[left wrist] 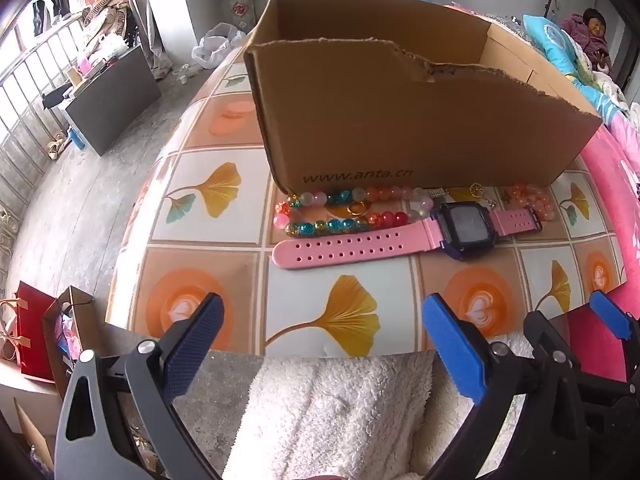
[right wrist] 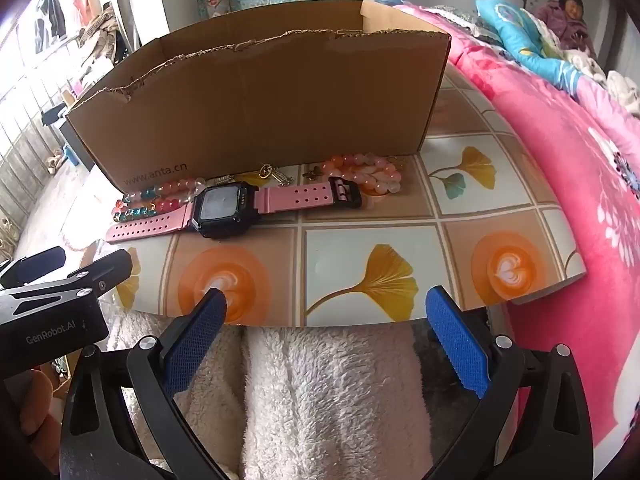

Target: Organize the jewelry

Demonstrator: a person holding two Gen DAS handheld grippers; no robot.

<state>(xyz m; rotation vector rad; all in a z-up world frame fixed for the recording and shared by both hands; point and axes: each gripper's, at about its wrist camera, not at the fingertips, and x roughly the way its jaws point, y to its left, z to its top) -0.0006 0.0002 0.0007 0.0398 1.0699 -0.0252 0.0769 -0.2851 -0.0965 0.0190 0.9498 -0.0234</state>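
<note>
Both tools stand wide and hold nothing: the left tool [left wrist: 322, 336] and right tool [right wrist: 326, 326] hang over the near edge of the worktop [right wrist: 352, 240]. Ahead of both lies the watch [left wrist: 466, 228], with multicoloured beads [left wrist: 344, 210] behind its strap and pink beads [right wrist: 370, 174] beyond its buckle, all just before the box [left wrist: 400, 120].
</note>
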